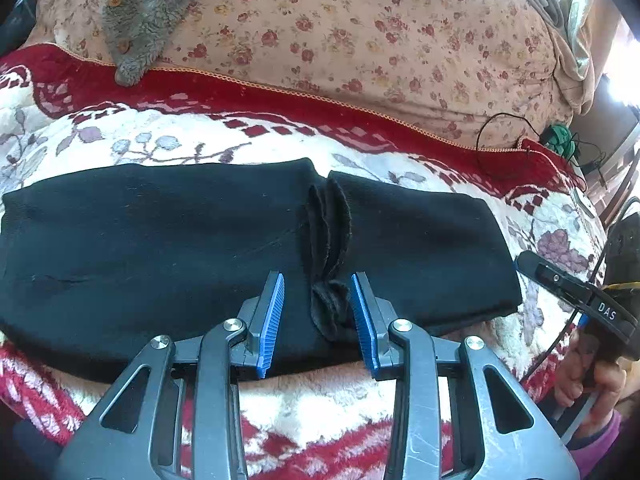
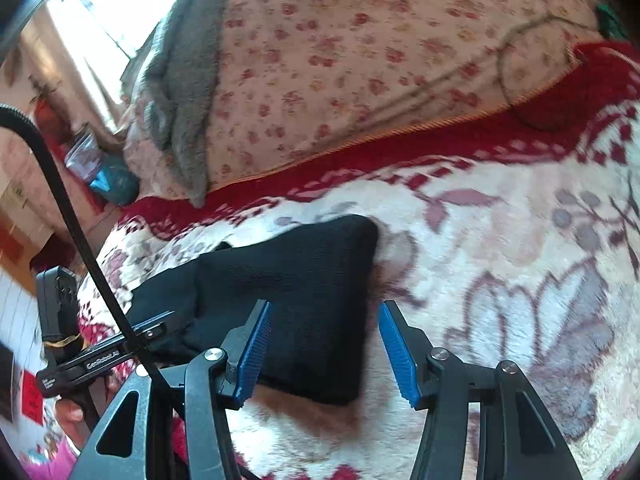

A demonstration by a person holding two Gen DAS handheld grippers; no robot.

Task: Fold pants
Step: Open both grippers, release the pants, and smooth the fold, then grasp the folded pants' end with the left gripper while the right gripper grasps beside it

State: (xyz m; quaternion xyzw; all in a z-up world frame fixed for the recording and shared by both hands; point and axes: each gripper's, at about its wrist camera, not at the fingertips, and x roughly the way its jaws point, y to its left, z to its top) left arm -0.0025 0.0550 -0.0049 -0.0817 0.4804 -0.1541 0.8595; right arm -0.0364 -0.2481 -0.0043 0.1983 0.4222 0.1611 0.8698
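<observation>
Pants black, folded on floral blanket, left tongs and right tongs parted, empty

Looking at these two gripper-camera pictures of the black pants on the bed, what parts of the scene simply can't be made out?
- Left wrist view: the black pants show no seams or fold layers; the dark fabric swallows detail.
- Left wrist view: the near edge of the pants is hidden behind the left claw.
- Right wrist view: the flowered quilt and gray fleece garment are smeared by blur.
- Right wrist view: the pants' left end is hidden behind a black cable.
</observation>
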